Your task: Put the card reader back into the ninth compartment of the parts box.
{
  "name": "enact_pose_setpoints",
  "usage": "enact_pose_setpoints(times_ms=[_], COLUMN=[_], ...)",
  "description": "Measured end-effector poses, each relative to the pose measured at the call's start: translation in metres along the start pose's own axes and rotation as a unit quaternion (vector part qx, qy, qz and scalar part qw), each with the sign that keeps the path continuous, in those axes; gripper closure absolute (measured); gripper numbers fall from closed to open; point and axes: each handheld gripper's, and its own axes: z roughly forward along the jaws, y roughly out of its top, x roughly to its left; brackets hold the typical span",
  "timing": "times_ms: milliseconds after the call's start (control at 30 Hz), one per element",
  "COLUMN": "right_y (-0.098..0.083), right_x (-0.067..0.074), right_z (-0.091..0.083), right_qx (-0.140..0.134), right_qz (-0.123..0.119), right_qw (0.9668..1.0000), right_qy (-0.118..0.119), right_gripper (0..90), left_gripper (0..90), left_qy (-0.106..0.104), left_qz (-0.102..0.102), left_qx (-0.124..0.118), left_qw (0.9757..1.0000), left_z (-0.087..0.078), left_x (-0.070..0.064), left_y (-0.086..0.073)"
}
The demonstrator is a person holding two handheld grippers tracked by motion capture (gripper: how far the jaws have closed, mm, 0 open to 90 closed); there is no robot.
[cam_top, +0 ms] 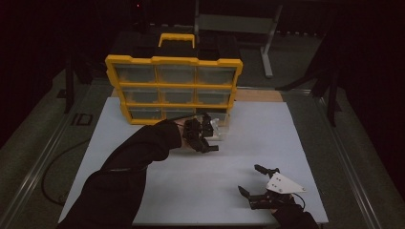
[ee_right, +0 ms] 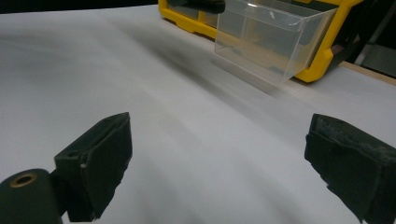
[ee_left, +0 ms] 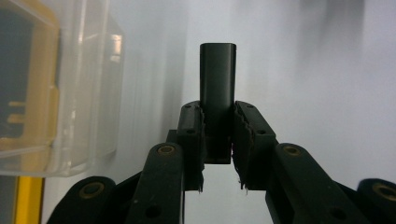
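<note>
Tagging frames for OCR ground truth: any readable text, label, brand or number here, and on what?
None readable.
Yellow plastic organiser case with clear drawers: no label or brand visible.
Clear plastic drawer pulled out of it: plain, no marking.
Small black rectangular part in the left gripper: no print visible.
Grey three-cornered plate on the right gripper: holes, no text.
White table sheet: blank.

High view looks down; both gripper views, close, share the clear drawer [ee_right: 275, 37].
</note>
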Motion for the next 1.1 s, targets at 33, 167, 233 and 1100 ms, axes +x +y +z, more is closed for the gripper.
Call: enact_pose_setpoints(times_ms=[33, 167, 233, 1100], right_y=[0.0, 0.0, 0.0, 0.001], right_x=[0.0, 0.0, 0.0, 0.001], right_z=[0.0, 0.0, 0.0, 0.0], right_qx=[0.0, 0.001, 0.001, -0.002], right_qz=[0.0, -0.001, -0.001, 0.001], right_qw=[1.0, 1.0, 1.0, 1.0], right_qy=[0.0, 0.0, 0.0, 0.0], right_gripper=[7.9, 7.8, 7.8, 7.8], left_gripper=[75.0, 75.0, 75.0, 74.9], left_qy=[-0.001, 0.004, 0.007, 0.03], left_qz=[-0.003, -0.014, -0.019, -0.098], left_qx=[-0.001, -0.005, -0.003, -0.051], left_qw=[1.0, 0.9999, 0.9998, 0.9934], left_z=[-0.001, -0.005, -0.007, -0.028], left_x=[0.001, 0.008, 0.011, 0.048], left_y=[0.0, 0.0, 0.0, 0.0])
